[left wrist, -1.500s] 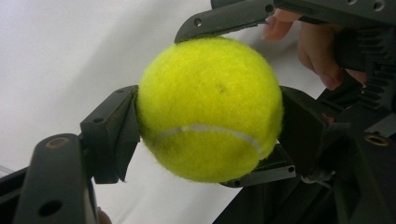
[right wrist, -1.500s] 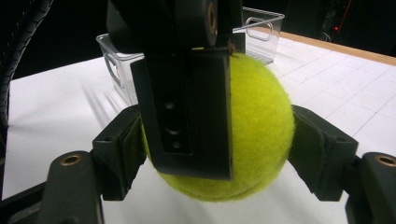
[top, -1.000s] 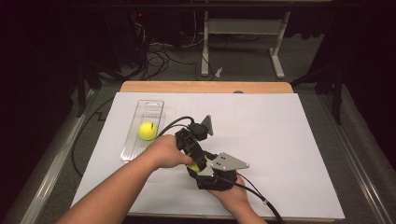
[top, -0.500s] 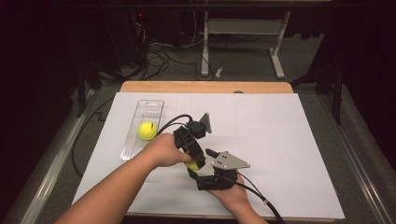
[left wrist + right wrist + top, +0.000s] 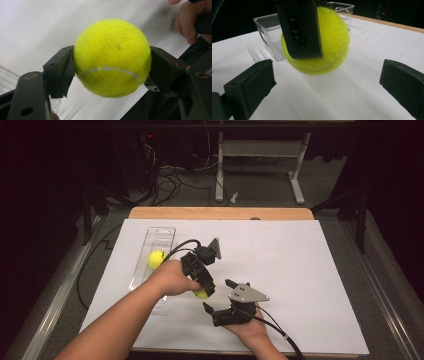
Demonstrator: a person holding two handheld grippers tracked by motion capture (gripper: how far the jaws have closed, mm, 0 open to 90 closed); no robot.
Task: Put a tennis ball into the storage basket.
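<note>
The left gripper pinches a fuzzy yellow-green tennis ball between its two black jaws, one pad pressed on each side, holding it just above the white paper sheet near the middle of the table. The right gripper, near and just right of it, has just been opening its jaws; they stand spread wide with the ball beyond them, untouched. To the far left, a clear plastic rectangular bin holds a second yellow tennis ball.
</note>
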